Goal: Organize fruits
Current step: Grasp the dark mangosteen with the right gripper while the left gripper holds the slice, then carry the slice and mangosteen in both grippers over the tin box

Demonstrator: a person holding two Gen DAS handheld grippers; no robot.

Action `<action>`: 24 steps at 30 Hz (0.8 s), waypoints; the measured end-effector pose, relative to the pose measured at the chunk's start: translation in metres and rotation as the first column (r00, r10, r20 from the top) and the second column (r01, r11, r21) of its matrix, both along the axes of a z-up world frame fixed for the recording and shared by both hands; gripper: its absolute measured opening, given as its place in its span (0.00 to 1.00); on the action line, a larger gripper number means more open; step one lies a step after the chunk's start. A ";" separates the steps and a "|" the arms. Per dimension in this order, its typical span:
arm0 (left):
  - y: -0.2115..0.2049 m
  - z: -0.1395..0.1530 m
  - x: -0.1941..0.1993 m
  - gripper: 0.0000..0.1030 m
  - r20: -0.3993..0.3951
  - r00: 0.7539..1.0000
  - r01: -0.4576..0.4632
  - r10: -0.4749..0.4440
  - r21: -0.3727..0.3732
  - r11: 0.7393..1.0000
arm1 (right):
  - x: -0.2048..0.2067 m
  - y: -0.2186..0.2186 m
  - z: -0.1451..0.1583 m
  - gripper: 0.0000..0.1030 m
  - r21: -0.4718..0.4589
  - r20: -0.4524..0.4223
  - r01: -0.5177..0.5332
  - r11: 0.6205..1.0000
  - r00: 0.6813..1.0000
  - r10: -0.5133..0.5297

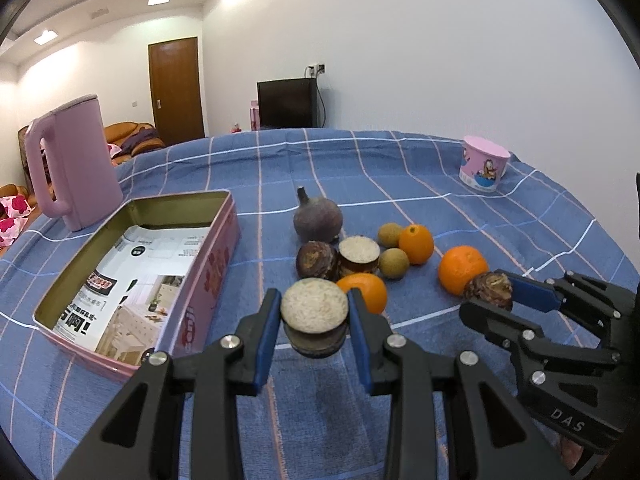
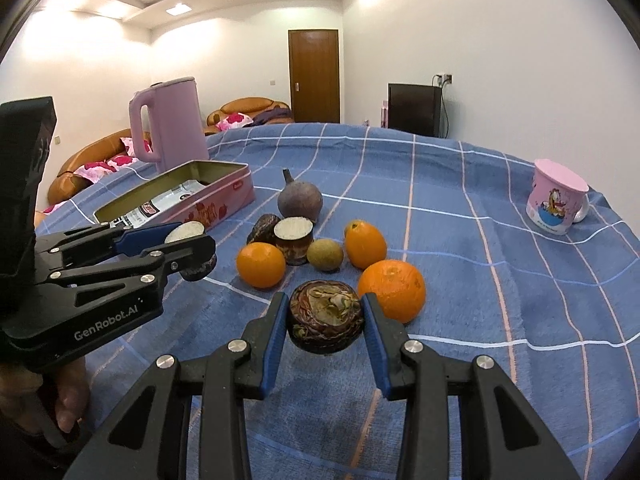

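Observation:
My left gripper (image 1: 314,320) is shut on a cut brown fruit half (image 1: 314,314) with a pale flat face, held just above the cloth beside the pink tin (image 1: 192,280). My right gripper (image 2: 326,320) is shut on a dark brown fruit piece (image 2: 326,316), also lifted. Each gripper shows in the other's view, the right one (image 1: 490,294) and the left one (image 2: 188,248). On the cloth lie a purple round fruit (image 1: 318,218), another cut half (image 1: 359,254), a brown fruit (image 1: 316,260), oranges (image 1: 462,268) (image 1: 366,290), a kumquat (image 1: 416,243) and two small green-brown fruits (image 1: 394,263).
The open pink tin lies at the left with printed paper inside. A pink kettle (image 1: 74,160) stands behind it. A pink cartoon cup (image 1: 484,168) stands at the far right. A blue checked cloth (image 1: 400,176) covers the table.

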State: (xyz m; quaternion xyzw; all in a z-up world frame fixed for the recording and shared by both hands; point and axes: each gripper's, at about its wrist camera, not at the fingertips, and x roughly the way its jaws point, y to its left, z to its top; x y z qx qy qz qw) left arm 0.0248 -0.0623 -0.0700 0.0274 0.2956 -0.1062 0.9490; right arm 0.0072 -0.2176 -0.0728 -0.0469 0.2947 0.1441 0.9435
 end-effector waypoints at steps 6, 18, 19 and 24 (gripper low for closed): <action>-0.002 0.001 -0.004 0.34 0.027 1.000 -0.004 0.003 0.013 1.000 | -0.004 -0.002 0.002 0.38 0.005 0.028 0.003 1.000 1.000 -0.003; -0.003 0.004 -0.009 0.34 0.069 0.998 -0.003 0.001 0.026 1.000 | -0.014 -0.003 0.005 0.38 0.007 0.092 0.003 1.000 0.996 -0.004; -0.003 0.004 -0.010 0.34 0.072 0.997 -0.004 0.002 0.026 1.000 | -0.014 -0.003 0.006 0.38 0.008 0.097 0.003 1.000 0.995 -0.004; -0.003 0.005 -0.012 0.34 0.087 0.996 -0.002 0.000 0.025 1.000 | -0.017 -0.003 0.007 0.38 0.007 0.119 0.002 1.000 0.993 -0.003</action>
